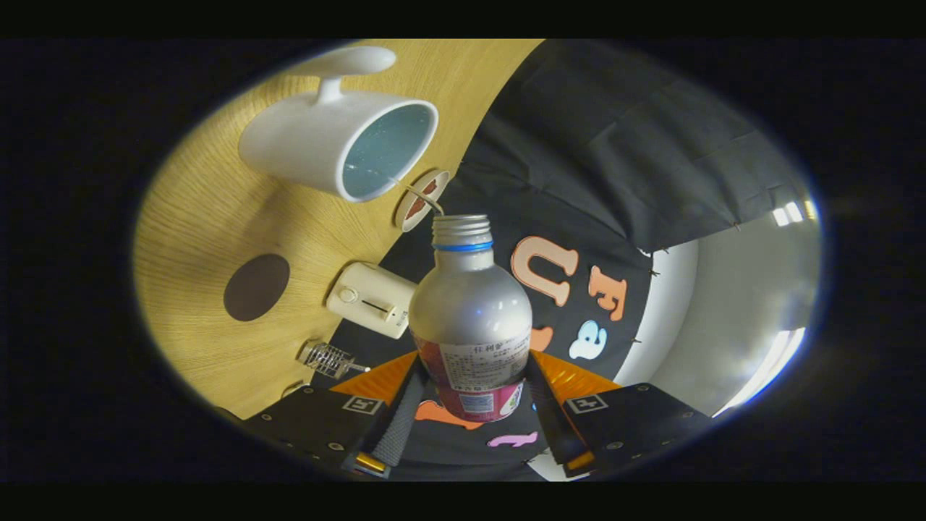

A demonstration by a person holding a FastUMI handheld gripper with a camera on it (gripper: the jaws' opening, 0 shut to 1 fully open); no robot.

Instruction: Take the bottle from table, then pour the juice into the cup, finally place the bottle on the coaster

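In the gripper view the whole scene is rolled sideways, so the wooden desk (pixel 210 217) stands as a slanted wall on the left and the dark booth cloth fills the right. The gripper (pixel 472 394) has its two fingers closed on the lower body of the bottle (pixel 470 318), one finger pressing on each side of its labelled band. The bottle is silver with a blue ring under a bare threaded neck, and it has no cap on. Its open mouth points away from the fingers, toward the cup.

The cup (pixel 340 141) is white with a pale blue inside and a handle on its far-left side. It sits on the desk just beyond and to the left of the bottle mouth. A thin stream of liquid (pixel 416 194) runs between the bottle mouth and the cup's rim.

A small round disc with a red centre and pale edge (pixel 421 200) lies on the desk close to the cup, just behind the stream. A dark round coaster (pixel 256 286) lies flat on the desk, to the left of the bottle and well apart from the cup. Between the coaster and the bottle stands a cream box-shaped device (pixel 370 299) with a knob and a slot. Nearer the fingers, at the desk's edge, lies a small clear ridged object (pixel 327 359); what it is I cannot tell.
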